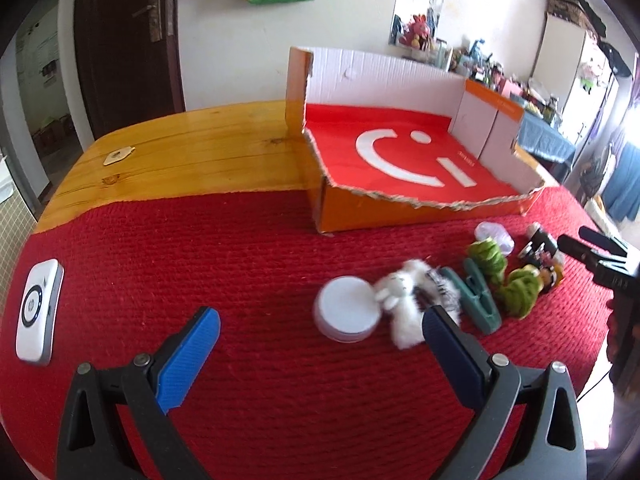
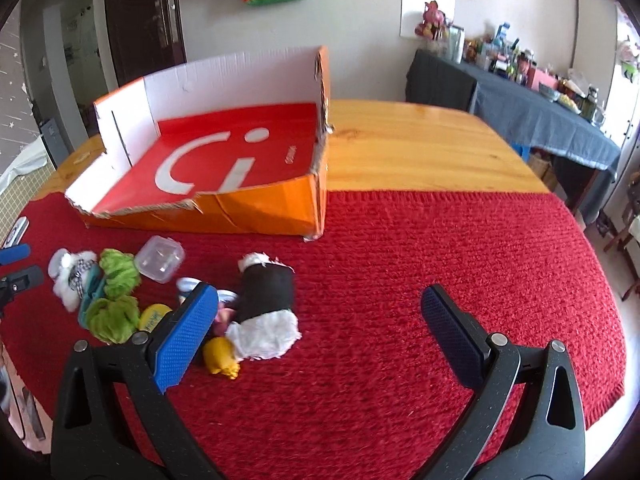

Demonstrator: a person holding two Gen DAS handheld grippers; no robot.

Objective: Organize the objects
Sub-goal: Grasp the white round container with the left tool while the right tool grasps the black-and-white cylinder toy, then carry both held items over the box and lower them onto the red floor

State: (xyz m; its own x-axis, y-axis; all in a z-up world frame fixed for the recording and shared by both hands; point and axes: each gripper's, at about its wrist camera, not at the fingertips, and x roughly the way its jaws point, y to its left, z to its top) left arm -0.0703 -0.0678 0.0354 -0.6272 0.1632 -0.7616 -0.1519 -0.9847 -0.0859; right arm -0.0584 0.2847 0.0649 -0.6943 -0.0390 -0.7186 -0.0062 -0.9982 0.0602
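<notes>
An orange cardboard box point(image 1: 404, 208) point(image 2: 248, 208) with a red floor and torn front edge sits on the red knitted mat. In front of it lies a cluster of small items: a white round lid point(image 1: 347, 307), a white plush toy point(image 1: 404, 300) point(image 2: 70, 276), a teal clip point(image 1: 480, 300), green scrunchies point(image 1: 516, 286) point(image 2: 116, 292), a clear plastic case point(image 2: 160, 260) and a black-and-white doll point(image 2: 266, 308). My left gripper point(image 1: 320, 328) is open, just short of the lid. My right gripper point(image 2: 320, 308) is open, its left finger beside the doll.
A white pocket device point(image 1: 38, 312) lies at the mat's left edge. The wooden table point(image 1: 192, 152) point(image 2: 420, 148) extends behind the mat. The right half of the mat point(image 2: 480, 260) holds nothing. A dark door and a cluttered side table stand beyond.
</notes>
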